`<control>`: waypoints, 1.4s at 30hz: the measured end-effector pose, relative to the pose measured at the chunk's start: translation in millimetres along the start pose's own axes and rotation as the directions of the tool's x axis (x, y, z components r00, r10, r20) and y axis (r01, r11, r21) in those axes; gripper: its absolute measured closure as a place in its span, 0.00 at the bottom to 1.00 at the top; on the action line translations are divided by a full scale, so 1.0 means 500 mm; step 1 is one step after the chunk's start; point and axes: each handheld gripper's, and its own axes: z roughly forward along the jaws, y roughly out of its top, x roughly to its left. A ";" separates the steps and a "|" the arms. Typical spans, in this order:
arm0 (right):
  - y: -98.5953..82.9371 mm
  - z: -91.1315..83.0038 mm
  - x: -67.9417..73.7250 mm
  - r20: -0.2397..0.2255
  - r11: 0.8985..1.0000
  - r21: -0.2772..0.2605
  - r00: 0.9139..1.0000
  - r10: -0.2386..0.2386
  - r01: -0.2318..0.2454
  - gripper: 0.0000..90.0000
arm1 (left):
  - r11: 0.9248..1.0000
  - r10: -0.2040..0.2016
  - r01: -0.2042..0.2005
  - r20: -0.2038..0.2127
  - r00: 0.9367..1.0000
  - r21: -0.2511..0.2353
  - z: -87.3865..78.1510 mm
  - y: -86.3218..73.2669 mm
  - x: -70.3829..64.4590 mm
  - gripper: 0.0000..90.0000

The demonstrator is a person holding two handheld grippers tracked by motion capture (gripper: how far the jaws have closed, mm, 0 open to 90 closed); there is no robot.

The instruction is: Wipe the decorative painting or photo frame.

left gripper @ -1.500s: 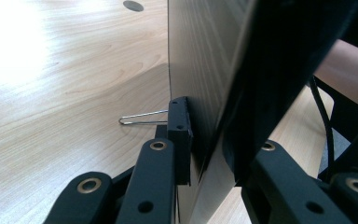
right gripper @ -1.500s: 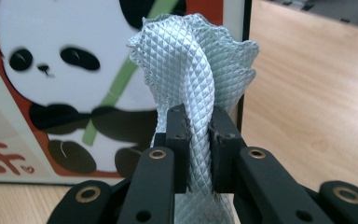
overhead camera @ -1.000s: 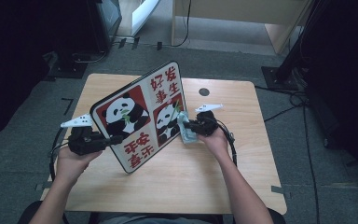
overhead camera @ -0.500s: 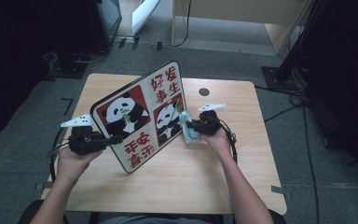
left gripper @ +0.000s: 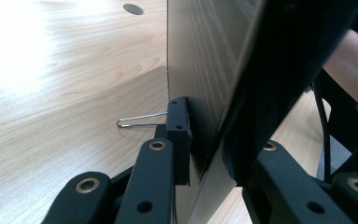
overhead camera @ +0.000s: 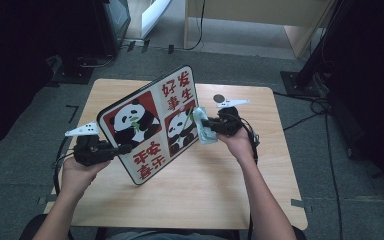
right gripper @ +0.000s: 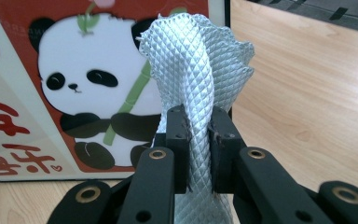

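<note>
Above the table's (overhead camera: 280,200) middle, the panda board (overhead camera: 150,125) is held tilted, its left edge clamped by the left gripper (overhead camera: 122,148); the cloth (right gripper: 198,74), pinched in the right gripper (right gripper: 198,149), is pressed against its face. Wiping is judged under way, much left.

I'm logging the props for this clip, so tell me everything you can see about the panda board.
The panda board is a thin, flat, glossy panel with rounded corners and a dark edge. Its face shows two pandas on red panels and red Chinese characters on cream. It stands tilted on the wooden table, lower corner down. The left gripper clamps its left edge; the cloth in the right gripper meets its face.
</note>
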 end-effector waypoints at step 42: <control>0.216 -0.017 0.085 -0.085 0.971 -0.169 0.979 -0.188 0.172 0.90 | 1.000 0.011 -0.010 -0.035 0.999 0.007 -0.001 0.004 -0.003 0.90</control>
